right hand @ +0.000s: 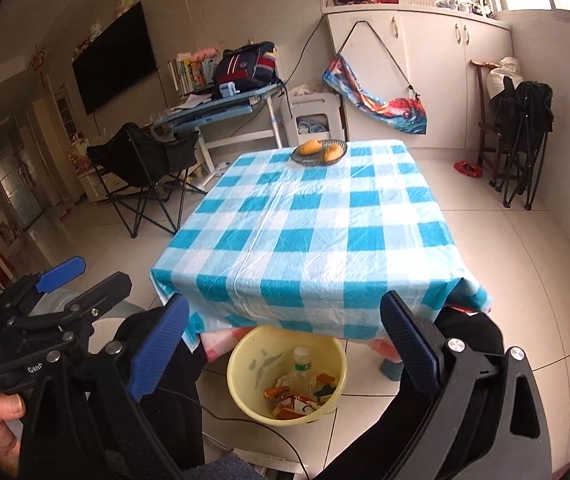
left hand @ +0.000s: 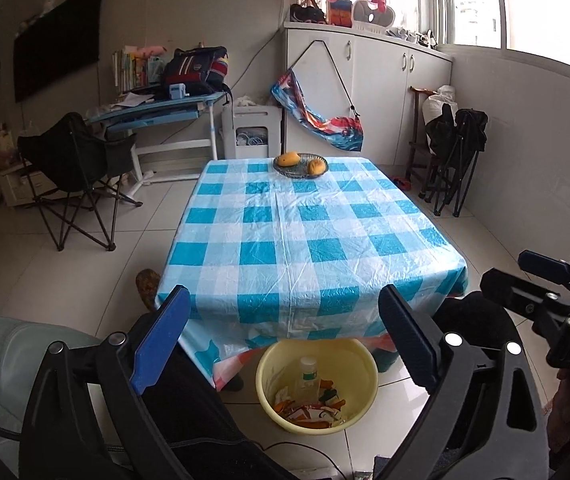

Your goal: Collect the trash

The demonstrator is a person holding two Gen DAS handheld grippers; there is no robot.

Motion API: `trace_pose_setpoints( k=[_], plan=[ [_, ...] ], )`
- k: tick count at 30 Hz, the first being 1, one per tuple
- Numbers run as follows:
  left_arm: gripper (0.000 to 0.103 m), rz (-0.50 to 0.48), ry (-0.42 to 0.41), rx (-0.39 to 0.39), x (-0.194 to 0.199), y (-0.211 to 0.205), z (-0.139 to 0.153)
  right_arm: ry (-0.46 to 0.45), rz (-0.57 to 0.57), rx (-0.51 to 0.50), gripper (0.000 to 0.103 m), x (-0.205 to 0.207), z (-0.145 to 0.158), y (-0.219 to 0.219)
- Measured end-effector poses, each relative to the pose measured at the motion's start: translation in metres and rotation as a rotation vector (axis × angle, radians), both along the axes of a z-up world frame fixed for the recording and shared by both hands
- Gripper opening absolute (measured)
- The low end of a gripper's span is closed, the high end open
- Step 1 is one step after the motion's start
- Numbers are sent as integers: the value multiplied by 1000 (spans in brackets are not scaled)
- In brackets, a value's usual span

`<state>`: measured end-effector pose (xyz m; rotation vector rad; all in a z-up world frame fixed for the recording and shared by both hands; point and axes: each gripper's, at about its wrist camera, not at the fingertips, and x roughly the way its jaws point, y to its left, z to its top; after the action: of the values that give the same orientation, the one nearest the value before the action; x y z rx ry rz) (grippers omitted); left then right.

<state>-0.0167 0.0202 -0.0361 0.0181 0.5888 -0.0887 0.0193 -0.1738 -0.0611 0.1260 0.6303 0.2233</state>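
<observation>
A yellow basin stands on the floor under the near edge of the table. It holds a clear plastic bottle and several crumpled snack wrappers. My left gripper is open and empty, held above the basin, short of the table edge. My right gripper is open and empty too, beside the left one. The right gripper also shows at the right edge of the left wrist view; the left gripper shows at the left of the right wrist view.
The table wears a blue-and-white checked cloth. A wire fruit bowl with mangoes sits at its far end. A black folding chair stands left, folded chairs right, a desk and white cabinets behind.
</observation>
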Motion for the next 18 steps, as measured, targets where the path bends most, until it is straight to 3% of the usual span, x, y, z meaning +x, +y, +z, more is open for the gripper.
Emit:
trace_pose_setpoints(
  k=[4, 8, 10, 13, 18],
  plan=[
    [95, 20, -43, -10, -16, -4, 19, -51, -54, 3, 96, -22, 18, 2],
    [95, 60, -62, -38, -33, -3, 32, -29, -10, 1, 96, -42, 6, 19],
    [95, 82, -79, -59, -41, -1, 37, -45, -18, -60, 96, -44, 9, 25],
    [95, 100, -121, -61, -52, -4, 46, -112, -45, -49, 96, -48, 20, 17],
    [95, 142, -182, -55, -62, -2, 59, -114, -61, -45, 96, -46, 19, 14]
  ],
)
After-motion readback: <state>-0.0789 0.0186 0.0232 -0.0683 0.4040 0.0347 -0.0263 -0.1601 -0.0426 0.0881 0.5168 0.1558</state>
